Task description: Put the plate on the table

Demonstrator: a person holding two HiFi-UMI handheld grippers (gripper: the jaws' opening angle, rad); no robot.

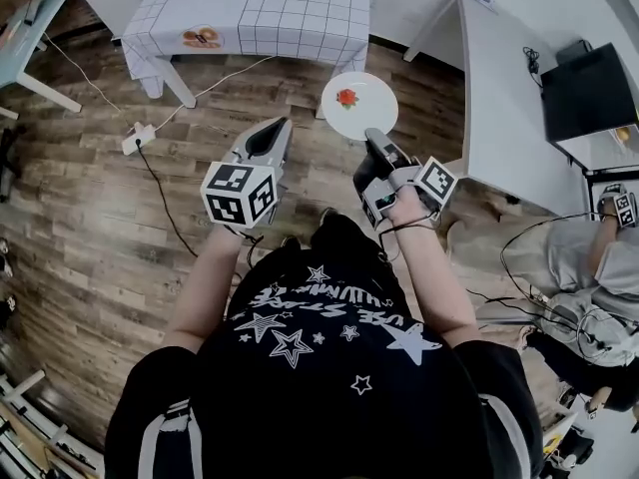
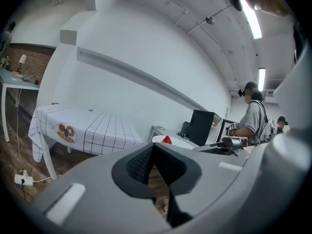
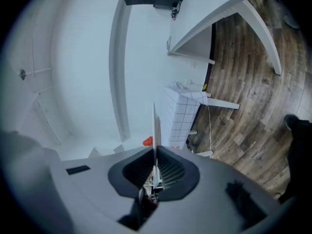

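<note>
My right gripper (image 1: pixel 374 138) is shut on the near rim of a round white plate (image 1: pixel 359 106), which has a small red piece of food (image 1: pixel 346 97) on it. The plate hangs in the air above the wooden floor, just short of the table with the checked white cloth (image 1: pixel 290 18). In the right gripper view the plate (image 3: pixel 155 126) runs edge-on between the jaws of the right gripper (image 3: pixel 155 152). My left gripper (image 1: pixel 278 126) hangs to the plate's left, shut and holding nothing. The left gripper view shows the left gripper (image 2: pixel 153 147), the plate (image 2: pixel 170 141) and the table (image 2: pixel 97 126).
A white desk (image 1: pixel 499 88) with a black monitor (image 1: pixel 589 88) stands at the right. Another person (image 1: pixel 599 267) sits at the far right. On the floor to the left lies a power strip (image 1: pixel 137 138) with cables. A donut picture (image 1: pixel 201 37) marks the cloth's hanging edge.
</note>
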